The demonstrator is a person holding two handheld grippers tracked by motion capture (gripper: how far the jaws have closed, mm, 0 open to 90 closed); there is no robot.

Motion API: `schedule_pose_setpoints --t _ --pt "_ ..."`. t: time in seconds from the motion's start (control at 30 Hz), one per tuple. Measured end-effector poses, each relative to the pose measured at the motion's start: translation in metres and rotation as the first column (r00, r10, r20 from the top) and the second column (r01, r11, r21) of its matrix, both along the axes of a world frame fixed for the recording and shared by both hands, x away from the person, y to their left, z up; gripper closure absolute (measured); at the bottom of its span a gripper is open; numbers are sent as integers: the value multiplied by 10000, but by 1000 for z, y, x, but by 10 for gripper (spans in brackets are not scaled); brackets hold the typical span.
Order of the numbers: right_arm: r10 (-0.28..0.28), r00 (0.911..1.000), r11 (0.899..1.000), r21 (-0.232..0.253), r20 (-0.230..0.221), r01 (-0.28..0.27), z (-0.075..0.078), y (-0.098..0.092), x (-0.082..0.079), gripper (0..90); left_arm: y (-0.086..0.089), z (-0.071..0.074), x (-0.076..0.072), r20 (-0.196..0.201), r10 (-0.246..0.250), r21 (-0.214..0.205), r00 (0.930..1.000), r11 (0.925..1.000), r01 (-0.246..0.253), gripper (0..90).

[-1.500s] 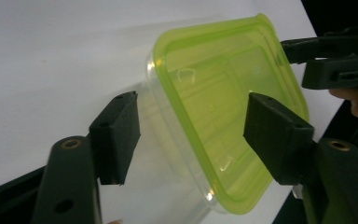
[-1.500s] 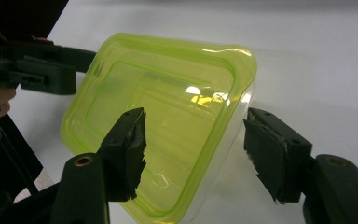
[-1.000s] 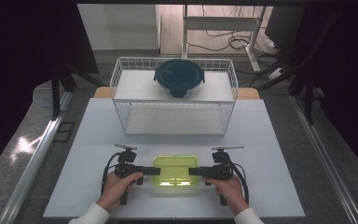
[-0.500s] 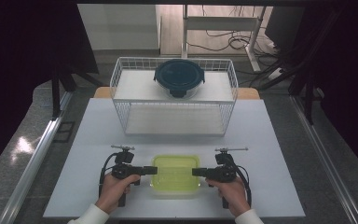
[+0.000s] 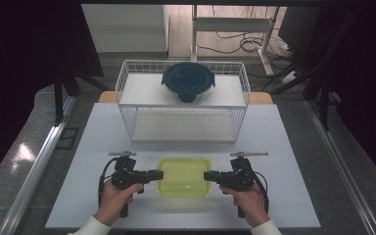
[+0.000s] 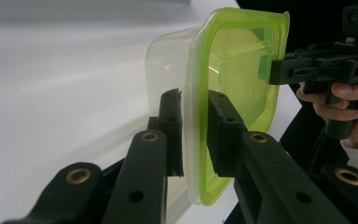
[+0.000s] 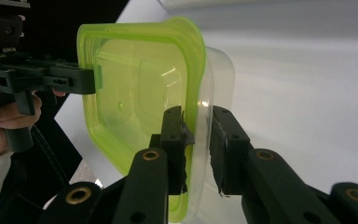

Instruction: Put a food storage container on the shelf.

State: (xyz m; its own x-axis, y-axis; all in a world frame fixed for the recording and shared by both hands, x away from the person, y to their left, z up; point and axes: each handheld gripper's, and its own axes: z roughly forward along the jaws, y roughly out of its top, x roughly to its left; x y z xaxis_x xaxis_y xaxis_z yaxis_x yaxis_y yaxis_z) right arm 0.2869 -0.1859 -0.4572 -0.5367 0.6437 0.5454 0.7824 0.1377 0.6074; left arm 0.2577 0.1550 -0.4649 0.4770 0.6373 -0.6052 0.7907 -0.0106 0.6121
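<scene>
High view, nearest the person: the left hand-held gripper [image 5: 157, 175] and the right hand-held gripper [image 5: 209, 176] are held level over the white surface [image 5: 284, 161], pointing toward each other. Between them the clear container with the green lid [image 5: 184, 176] is carried, gripped at both short ends.

In the left gripper view, the jaws are seen clamped on the edge of the container [image 6: 214, 93], one jaw on the green lid side and the other on the clear wall side. In the right gripper view, the opposite edge of the container [image 7: 140, 93] is pinched the same way; these jaws have just been closing on that rim.

Farther back on the surface, a white wire basket [image 5: 127, 98] is stood, and a round dark-lidded container [image 5: 188, 81] is seen resting on top of it.
</scene>
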Motion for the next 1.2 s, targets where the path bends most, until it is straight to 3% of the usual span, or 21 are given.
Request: schedule_pose_setpoints --t 0.2,0.43,0.53,0.73,1.2 --pt "160 9976 9998 -84 677 -155 20 0 -4 754 1 16 -2 451 -11 30 9990 10000 10 779" --pt "277 9932 9996 -30 1133 -276 38 4 3 752 5 22 9 495 79 33 9987 10000 -81 789" --pt "382 9901 9992 -171 1353 -362 46 6 8 751 8 25 15 411 44 -368 9991 9993 -28 790" --pt "432 9874 9990 -207 1523 -405 55 6 17 751 8 34 23 554 48 -336 9985 9994 -30 791" --pt "288 9801 9996 -123 1964 -269 80 0 23 761 2 74 28 1279 -71 -71 9918 9999 81 786"
